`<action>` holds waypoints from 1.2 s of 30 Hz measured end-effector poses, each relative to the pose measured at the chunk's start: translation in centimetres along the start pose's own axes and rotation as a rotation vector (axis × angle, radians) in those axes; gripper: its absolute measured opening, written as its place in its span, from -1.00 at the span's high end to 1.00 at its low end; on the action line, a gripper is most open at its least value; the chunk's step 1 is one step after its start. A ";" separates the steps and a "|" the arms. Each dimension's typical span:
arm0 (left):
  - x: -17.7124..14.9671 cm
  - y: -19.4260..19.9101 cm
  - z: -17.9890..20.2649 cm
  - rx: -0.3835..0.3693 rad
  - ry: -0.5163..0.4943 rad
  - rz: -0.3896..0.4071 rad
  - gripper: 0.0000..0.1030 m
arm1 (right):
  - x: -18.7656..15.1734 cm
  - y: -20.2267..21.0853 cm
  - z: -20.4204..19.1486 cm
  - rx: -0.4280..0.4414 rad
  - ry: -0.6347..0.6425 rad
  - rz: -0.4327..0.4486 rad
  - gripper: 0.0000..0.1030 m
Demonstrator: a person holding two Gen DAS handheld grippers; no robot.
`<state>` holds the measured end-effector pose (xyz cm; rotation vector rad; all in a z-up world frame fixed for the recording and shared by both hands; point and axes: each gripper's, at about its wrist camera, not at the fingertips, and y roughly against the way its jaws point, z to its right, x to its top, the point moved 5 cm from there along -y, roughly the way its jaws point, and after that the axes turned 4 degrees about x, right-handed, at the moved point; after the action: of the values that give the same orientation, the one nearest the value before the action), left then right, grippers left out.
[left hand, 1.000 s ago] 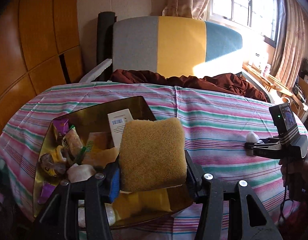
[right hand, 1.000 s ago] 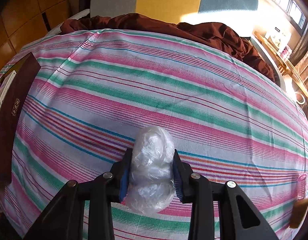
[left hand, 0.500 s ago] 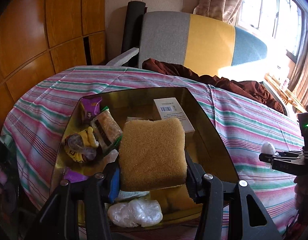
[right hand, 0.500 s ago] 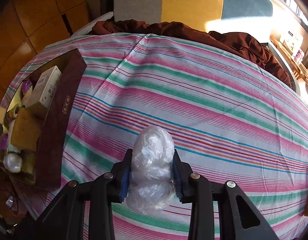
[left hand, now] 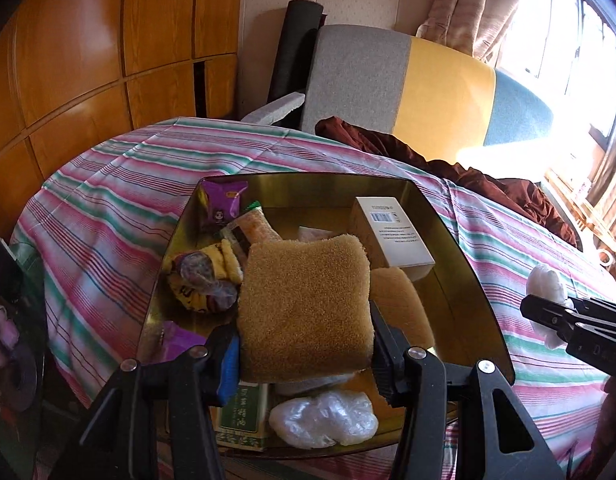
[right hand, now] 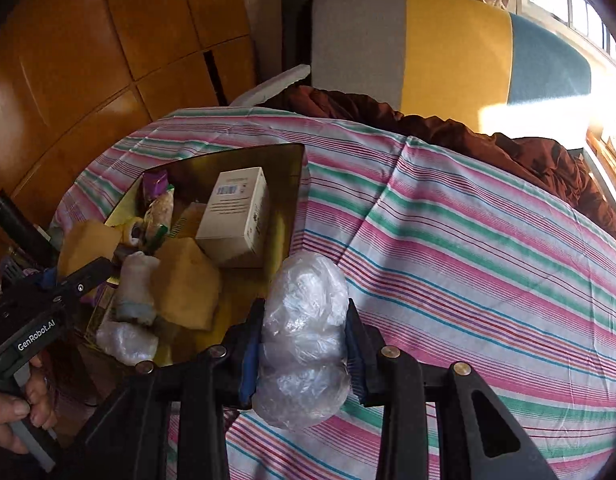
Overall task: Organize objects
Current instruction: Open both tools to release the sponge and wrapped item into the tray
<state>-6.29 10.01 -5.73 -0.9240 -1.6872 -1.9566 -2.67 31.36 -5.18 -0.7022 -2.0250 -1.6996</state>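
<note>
The left tongs [left hand: 306, 346] are clenched on a tan, coarse-pored square sponge [left hand: 306, 304], held over the gold-lined rectangular tray [left hand: 460, 248]. It looks feather-light and springy; the pads bite its two side edges, which seems the right hold, since a flat face would only buckle. It should drop without harm.

The right tongs [right hand: 304, 350] grasp a crumpled wad of clear plastic film [right hand: 304, 320] around its waist, hanging just off the tray's right rim, over the cloth. That wad looks almost weightless, slippery and squashy, so a firm squeeze at the middle suits it; a loose one might let it slide out.

The tray is already crowded: a white cardboard box [left hand: 392, 236] at about 1 o'clock from the sponge, a purple snack packet [left hand: 222, 204] at 11 o'clock, another plastic wad [left hand: 324, 420] at 6 o'clock.

The surface is soft, covered in a pink, green and white striped cloth [right hand: 468, 260] with creases. Beyond, at 12 o'clock, stand a grey, yellow and blue padded headboard [left hand: 408, 88] and orange wooden panelling [left hand: 88, 60]; bright window light comes from 2 o'clock.
</note>
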 end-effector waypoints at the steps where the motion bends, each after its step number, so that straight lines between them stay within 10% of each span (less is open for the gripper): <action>1: 0.0 0.1 -0.5 0.005 0.012 0.000 -0.03 | 0.0 -0.1 -0.6 0.008 0.009 0.001 0.31; 17: 0.3 1.8 -7.8 0.074 0.143 0.025 -0.03 | -0.1 -3.9 -6.2 0.010 0.126 -0.026 0.31; 36: 4.7 -4.4 -0.8 -0.026 0.078 -0.013 -0.05 | -2.4 -5.3 -5.3 0.008 0.069 -0.063 0.31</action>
<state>-12.74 10.63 -5.61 -0.8364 -1.6327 -2.0007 -4.10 25.18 -9.82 -0.5751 -2.0253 -1.7260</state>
